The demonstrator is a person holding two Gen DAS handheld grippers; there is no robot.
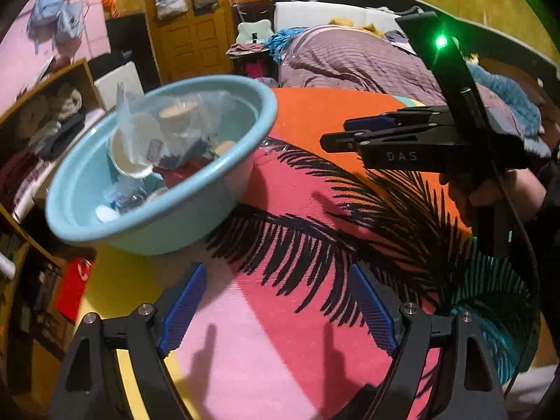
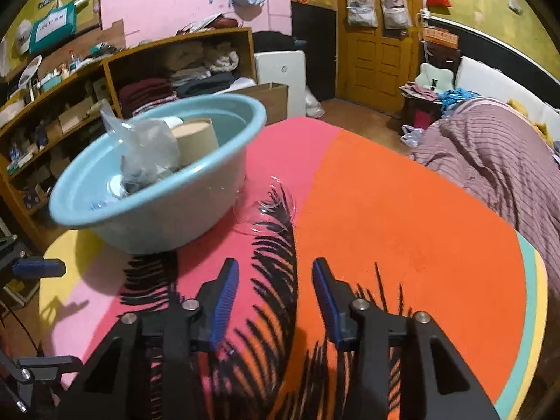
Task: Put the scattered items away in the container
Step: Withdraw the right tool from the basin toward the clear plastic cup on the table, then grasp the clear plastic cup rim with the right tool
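A light blue basin sits at the left end of the colourful cloth-covered table. It holds a crumpled plastic bag, a brown paper cup, a white cup and several small items. A clear plastic lid lies on the cloth, touching the basin's right side. My left gripper hangs open above the pink cloth in front of the basin, nothing between its fingers. My right gripper is open and empty, pointing at the clear lid; the left wrist view shows it right of the basin.
Wooden shelves with folded clothes and boxes stand behind the basin. A bed with a striped purple cover lies beyond the table's right side. A hand holds the right gripper's handle. The table edge curves close at right.
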